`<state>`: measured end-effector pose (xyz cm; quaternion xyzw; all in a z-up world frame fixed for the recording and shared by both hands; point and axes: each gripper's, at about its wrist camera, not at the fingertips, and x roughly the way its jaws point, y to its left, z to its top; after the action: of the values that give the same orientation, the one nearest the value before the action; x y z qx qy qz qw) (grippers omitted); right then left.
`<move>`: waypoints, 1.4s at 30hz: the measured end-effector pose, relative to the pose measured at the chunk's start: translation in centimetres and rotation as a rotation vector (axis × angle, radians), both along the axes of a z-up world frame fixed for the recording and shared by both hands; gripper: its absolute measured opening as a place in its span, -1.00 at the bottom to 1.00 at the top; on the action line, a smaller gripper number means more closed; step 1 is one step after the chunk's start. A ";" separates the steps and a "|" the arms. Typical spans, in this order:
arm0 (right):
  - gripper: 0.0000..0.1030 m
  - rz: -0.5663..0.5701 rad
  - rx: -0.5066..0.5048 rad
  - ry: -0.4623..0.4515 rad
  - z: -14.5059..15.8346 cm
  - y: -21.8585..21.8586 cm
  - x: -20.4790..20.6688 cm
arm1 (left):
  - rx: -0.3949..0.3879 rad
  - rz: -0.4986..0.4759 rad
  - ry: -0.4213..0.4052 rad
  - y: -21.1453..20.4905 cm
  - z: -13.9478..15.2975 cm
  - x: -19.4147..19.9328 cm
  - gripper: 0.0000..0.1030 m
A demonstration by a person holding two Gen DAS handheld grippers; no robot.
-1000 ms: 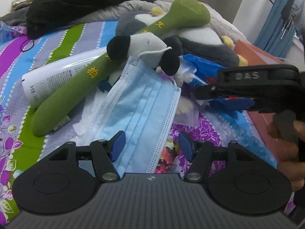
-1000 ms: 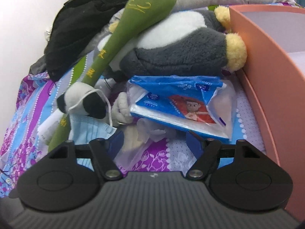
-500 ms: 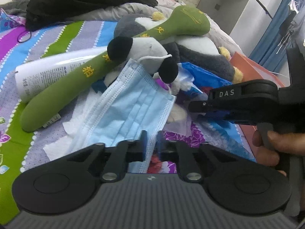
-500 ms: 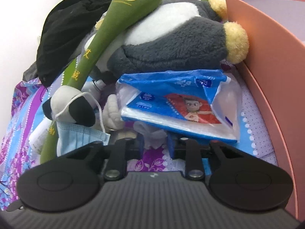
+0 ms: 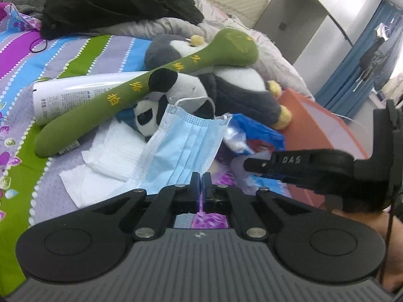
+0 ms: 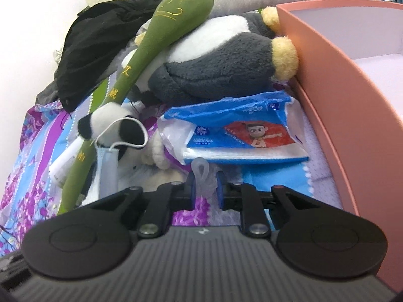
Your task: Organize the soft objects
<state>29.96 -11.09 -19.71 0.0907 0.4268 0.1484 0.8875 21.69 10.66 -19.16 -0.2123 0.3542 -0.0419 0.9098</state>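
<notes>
On the far left, the white bottle [image 5: 83, 93] lies on its side on the striped bed [image 5: 63, 55], and the long green plush [image 5: 141, 93] leans across it, its fat end propped up on the grey penguin plush [image 5: 236, 90]. That stack is why nothing here sits flat.

Next over, the little panda plush [image 5: 166, 100] peeks out from under the green one, and an ear loop of the blue face mask [image 5: 183, 146] hangs over it. My left gripper [image 5: 200, 186] is pressed together on the mask's near edge, so the mask hangs stretched between panda and gripper. I judge the loop may tug the panda when I lift.

Moving right, the blue tissue pack [image 6: 239, 136] lies wedged under the penguin. My right gripper [image 6: 205, 188] has just been closing and now pinches a thin clear plastic film [image 6: 201, 173] bunched at the pack's near edge.

Far right, the orange box [image 6: 352, 105] stands open just beside the penguin, the likely home for all this soft stuff. Nothing visible has gone in yet.
</notes>
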 end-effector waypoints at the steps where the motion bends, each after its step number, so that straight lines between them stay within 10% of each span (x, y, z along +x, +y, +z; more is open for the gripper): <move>1: -0.63 0.003 -0.008 -0.006 0.1 -0.2 -0.4 | -0.008 -0.003 -0.005 -0.2 0.3 -0.3 -0.96; 15: -0.64 0.029 -0.114 0.010 1.8 -2.6 -6.8 | -0.111 -0.020 0.067 -2.7 2.1 -4.9 -0.96; 34: -0.56 0.097 -0.216 0.030 -0.8 -3.9 -14.2 | 0.110 -0.038 0.220 -5.4 -0.1 -9.1 -0.93; 36: -0.52 0.094 -0.193 0.051 -0.9 -4.2 -14.4 | 0.131 -0.062 0.240 -5.7 -0.2 -9.1 -0.78; 39: -0.39 0.082 -0.164 0.074 -1.0 -4.7 -15.0 | 0.166 -0.114 0.219 -6.0 0.4 -9.5 0.13; 42: -0.07 0.067 -0.152 0.079 -1.0 -5.0 -15.5 | 0.230 -0.144 0.168 -6.1 1.3 -10.1 0.30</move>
<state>14.50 -16.12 -20.76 0.0146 0.4744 0.1418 0.8687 11.58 4.53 -17.82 -0.0836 0.4456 -0.0481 0.8900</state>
